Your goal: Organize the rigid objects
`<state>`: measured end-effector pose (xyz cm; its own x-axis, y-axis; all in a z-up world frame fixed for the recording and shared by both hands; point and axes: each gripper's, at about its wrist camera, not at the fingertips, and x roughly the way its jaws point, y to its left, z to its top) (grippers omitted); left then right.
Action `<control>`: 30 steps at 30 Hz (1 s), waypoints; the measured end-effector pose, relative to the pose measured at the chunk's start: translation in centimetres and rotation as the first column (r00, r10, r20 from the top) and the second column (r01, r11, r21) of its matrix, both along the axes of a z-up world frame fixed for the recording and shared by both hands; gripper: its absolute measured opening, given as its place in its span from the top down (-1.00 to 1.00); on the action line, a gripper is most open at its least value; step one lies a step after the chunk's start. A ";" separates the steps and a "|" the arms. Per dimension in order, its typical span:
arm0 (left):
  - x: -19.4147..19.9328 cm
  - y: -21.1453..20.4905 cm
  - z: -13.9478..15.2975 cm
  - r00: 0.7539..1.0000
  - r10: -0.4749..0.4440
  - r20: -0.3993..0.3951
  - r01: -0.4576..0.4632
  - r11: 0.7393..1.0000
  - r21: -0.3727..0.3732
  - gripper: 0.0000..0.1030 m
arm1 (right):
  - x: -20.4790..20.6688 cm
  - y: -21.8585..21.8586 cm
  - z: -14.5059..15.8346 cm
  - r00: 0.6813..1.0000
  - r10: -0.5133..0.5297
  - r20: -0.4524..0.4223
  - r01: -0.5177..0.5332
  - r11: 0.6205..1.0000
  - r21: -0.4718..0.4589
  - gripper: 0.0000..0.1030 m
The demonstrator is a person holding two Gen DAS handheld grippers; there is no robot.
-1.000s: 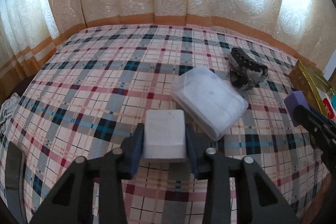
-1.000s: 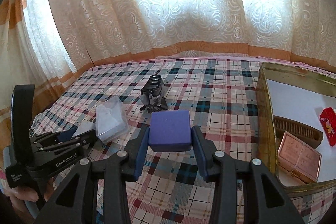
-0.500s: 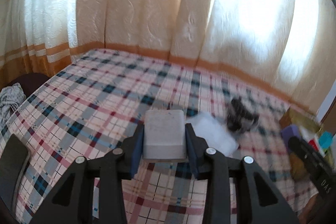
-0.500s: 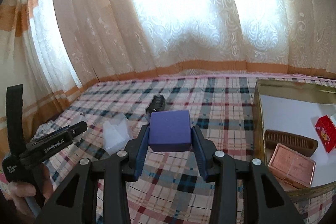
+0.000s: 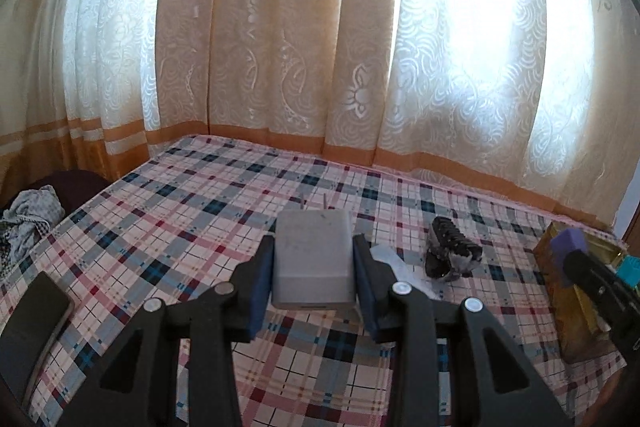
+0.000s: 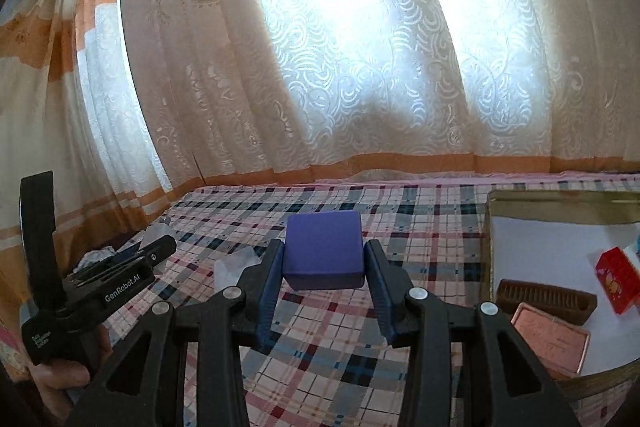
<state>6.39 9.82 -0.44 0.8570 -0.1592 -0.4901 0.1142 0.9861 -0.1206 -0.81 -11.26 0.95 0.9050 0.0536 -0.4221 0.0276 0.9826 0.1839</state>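
Two tongs, each clamped on a block, are held above a bed covered with a plaid sheet (image 5: 192, 227). The left tongs (image 5: 313, 283) grip a white block (image 5: 312, 259) between blue pads (image 5: 258, 291), one pad on each side face; the block sits lifted clear of the sheet. The right tongs (image 6: 323, 281) grip a purple block (image 6: 323, 251) in the same manner, its two side faces pressed by the blue pads (image 6: 272, 283), its underside apart from the sheet.

In the left wrist view, a clear plastic box (image 5: 394, 263) lies on the sheet at about 3 o'clock from the white block, partly hidden behind the right-hand finger. A black comb-like object (image 5: 452, 251), blurred in detail, rests just beyond it, also toward 3 o'clock. At the far 3 o'clock edge the right tongs appear with the purple block, over the near side of a gold tin (image 5: 576, 311). A dark flat object (image 5: 32, 327) lies at 9 o'clock, near the sheet's edge.

In the right wrist view, the gold tin (image 6: 490, 247) stands open at 3 o'clock from the purple block. Inside it lie a brown comb (image 6: 548, 301), a copper-coloured flat case (image 6: 554, 339) just nearer than the comb, and a red box (image 6: 618, 281) toward the far right. The left tongs (image 6: 156, 251) appear at 9 o'clock, held by a hand (image 6: 60, 379). Patterned curtains (image 6: 360, 67) hang behind the bed.
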 end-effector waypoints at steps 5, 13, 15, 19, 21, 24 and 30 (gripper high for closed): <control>-0.2 -0.9 0.0 1.000 0.026 0.008 -0.026 0.999 0.046 0.29 | -0.2 0.6 0.1 1.000 0.012 0.011 -0.012 0.999 -0.031 0.15; -0.5 -1.3 0.1 0.998 0.060 0.008 -0.060 0.997 0.057 0.29 | -0.4 1.0 0.0 1.000 0.008 0.019 -0.007 0.997 -0.073 0.15; -0.6 -1.2 0.1 0.998 0.065 0.005 -0.065 0.996 0.053 0.29 | -0.4 1.1 0.0 1.000 0.006 0.021 -0.004 0.997 -0.079 0.15; -0.5 -1.2 0.1 0.998 0.066 0.003 -0.066 0.997 0.047 0.29 | -0.4 1.2 -0.1 1.000 0.004 0.021 -0.002 0.996 -0.092 0.15; -0.7 -1.3 0.1 0.998 0.063 0.005 -0.063 0.997 0.044 0.29 | -0.5 1.2 -0.1 1.000 0.004 0.020 -0.002 0.995 -0.098 0.15; -1.0 -1.5 0.2 0.999 0.051 0.006 -0.051 0.998 0.038 0.29 | -0.5 1.3 -0.1 1.000 0.005 0.021 -0.003 0.995 -0.102 0.15; -1.5 -2.1 0.4 0.999 0.034 0.016 -0.035 0.999 0.039 0.29 | -0.8 1.1 -0.1 1.000 0.004 0.020 -0.002 0.994 -0.109 0.15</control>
<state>4.92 7.70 -0.08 0.8689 -0.1104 -0.4824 0.0817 0.9934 -0.0803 -1.63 -10.17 0.86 0.9133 0.0108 -0.4071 0.0220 0.9969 0.0758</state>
